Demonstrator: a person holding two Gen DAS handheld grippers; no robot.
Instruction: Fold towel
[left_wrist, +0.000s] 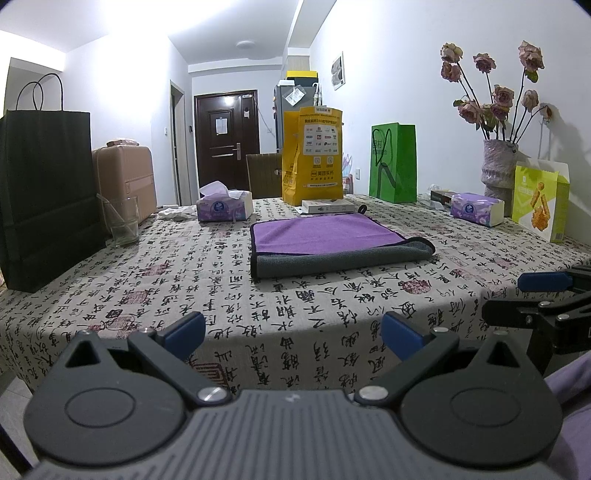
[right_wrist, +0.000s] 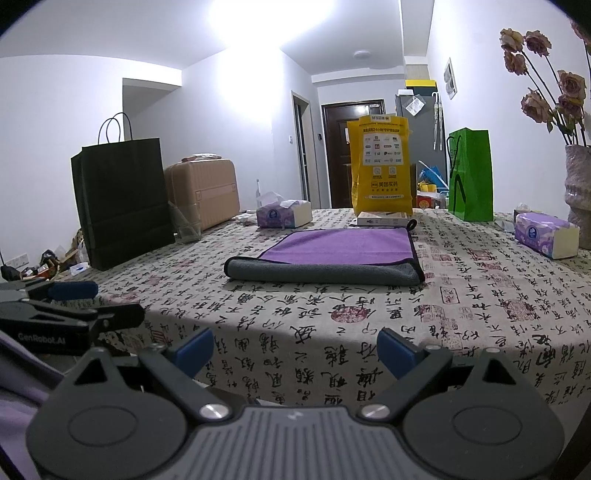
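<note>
A purple towel (left_wrist: 325, 232) with a grey underside lies folded on the table's patterned cloth (left_wrist: 221, 288), its grey fold facing me; it also shows in the right wrist view (right_wrist: 340, 247). My left gripper (left_wrist: 293, 332) is open and empty, held back at the table's near edge, well short of the towel. My right gripper (right_wrist: 295, 350) is open and empty too, also at the near edge. Each gripper shows at the side of the other's view: the right gripper (left_wrist: 546, 291) and the left gripper (right_wrist: 70, 299).
Around the towel stand a black paper bag (left_wrist: 44, 199), a glass (left_wrist: 122, 221), two tissue packs (left_wrist: 223, 206) (left_wrist: 476, 208), a yellow bag (left_wrist: 312, 155), a green bag (left_wrist: 393, 162), a flat box (left_wrist: 327, 206), a vase of dried roses (left_wrist: 498, 166) and a snack bag (left_wrist: 541, 199).
</note>
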